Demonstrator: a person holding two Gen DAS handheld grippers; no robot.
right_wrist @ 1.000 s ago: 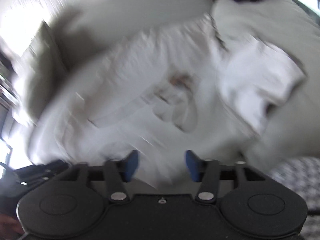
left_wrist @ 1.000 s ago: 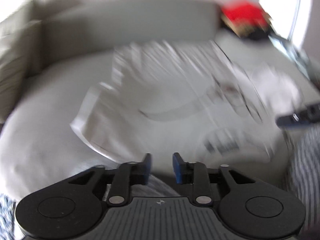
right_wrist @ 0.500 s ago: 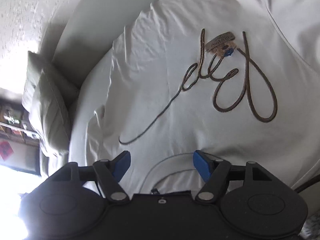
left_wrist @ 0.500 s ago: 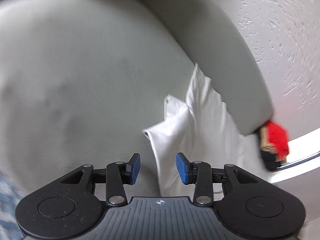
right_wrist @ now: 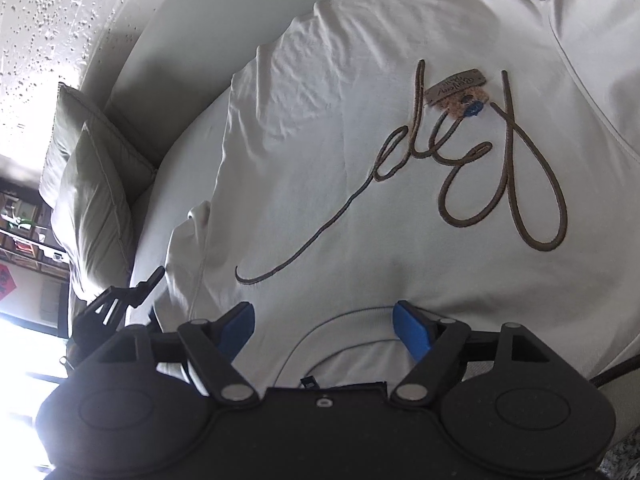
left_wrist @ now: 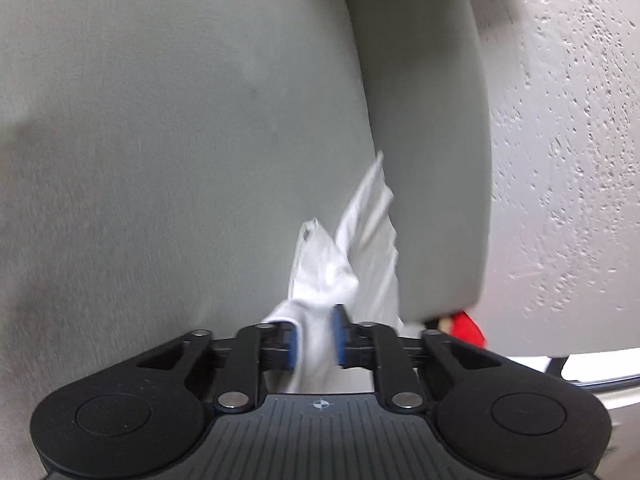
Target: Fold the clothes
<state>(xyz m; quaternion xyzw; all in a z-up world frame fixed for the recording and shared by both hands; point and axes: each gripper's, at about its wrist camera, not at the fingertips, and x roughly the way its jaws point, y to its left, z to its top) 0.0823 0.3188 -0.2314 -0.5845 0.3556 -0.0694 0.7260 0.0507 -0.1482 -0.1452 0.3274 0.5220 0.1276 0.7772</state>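
Left tool (left_wrist: 314, 338) pinches white shirt (right_wrist: 360, 152); right tool (right_wrist: 324, 326) opening, empty; cushions (right_wrist: 92, 184) beside.

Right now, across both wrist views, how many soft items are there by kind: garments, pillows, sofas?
Garments: 1, the white T-shirt with brown script.
Pillows: 2, the pale pillows stacked at the sofa's end.
Sofas: 1, the grey sofa.
Total: 4.
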